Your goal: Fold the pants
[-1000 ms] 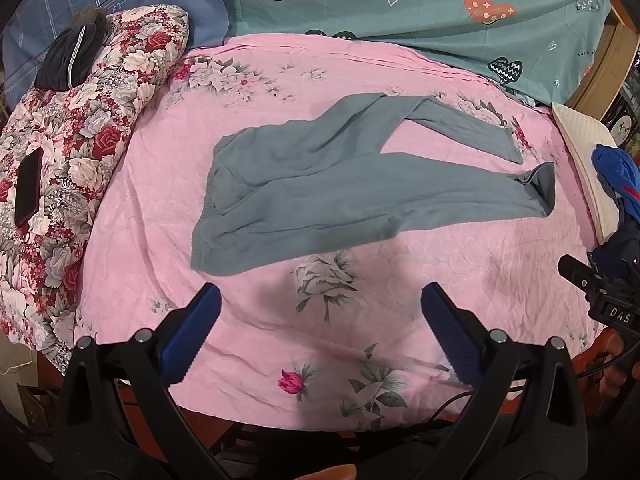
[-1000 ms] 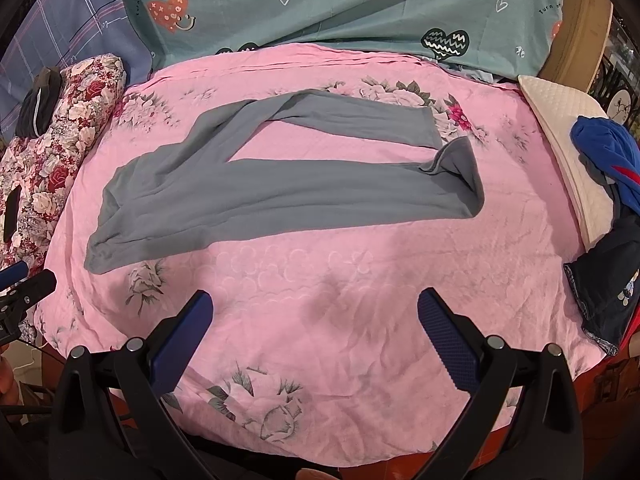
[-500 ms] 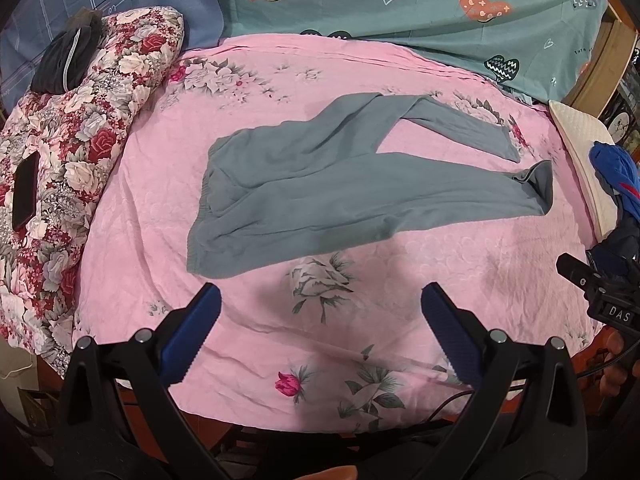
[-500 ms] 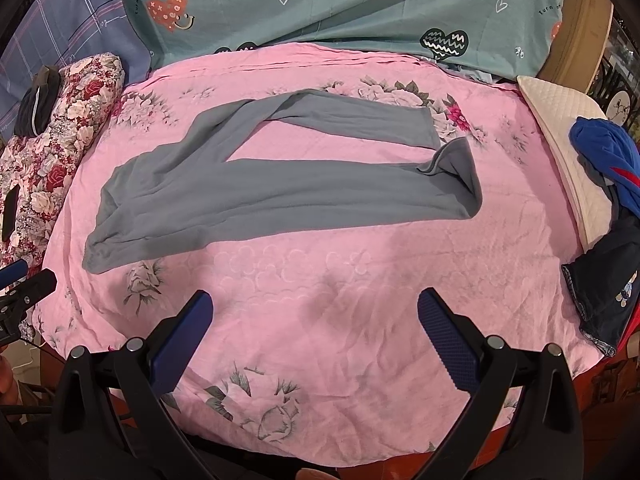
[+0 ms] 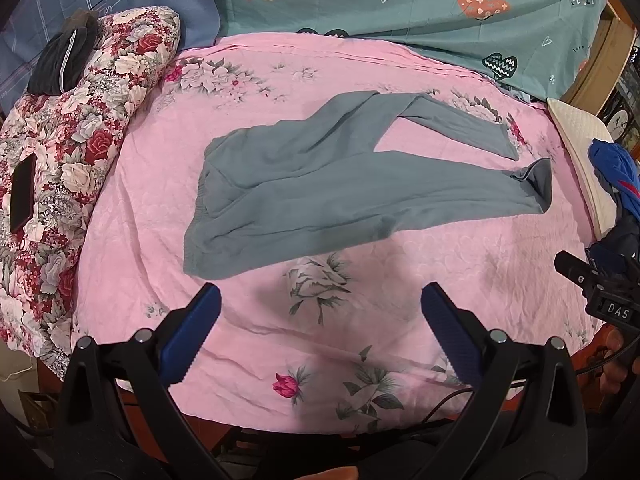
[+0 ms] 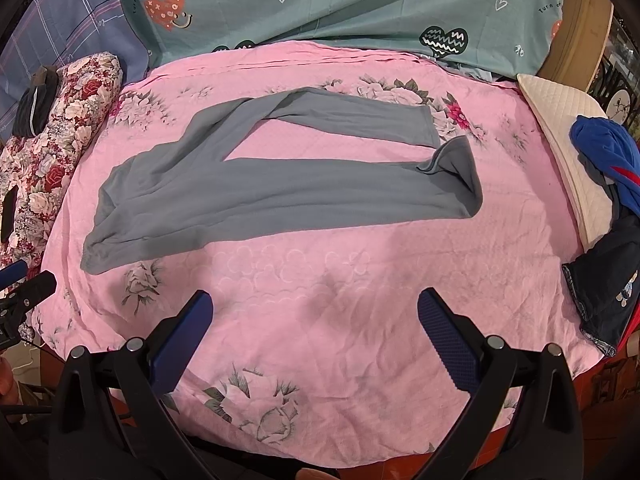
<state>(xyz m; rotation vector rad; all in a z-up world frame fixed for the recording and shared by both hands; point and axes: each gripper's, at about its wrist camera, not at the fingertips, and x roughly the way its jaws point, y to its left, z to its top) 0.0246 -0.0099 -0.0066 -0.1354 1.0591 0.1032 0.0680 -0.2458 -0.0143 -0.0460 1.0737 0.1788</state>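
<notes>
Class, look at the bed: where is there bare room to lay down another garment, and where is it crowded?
Free: the pink sheet between the grey pants and the near edge, and the strip between the pants and the green pillow. Crowded: the right edge with the piled clothes, and the left edge against the flowered quilt.

Handheld black two-finger grippers, blue pads.
Left gripper [image 5: 320, 312] and right gripper [image 6: 314, 316]: ribbed blue pads [image 5: 190, 340], silver pivot screws [image 5: 143, 336], white "DAS" label [image 5: 617, 311].
</notes>
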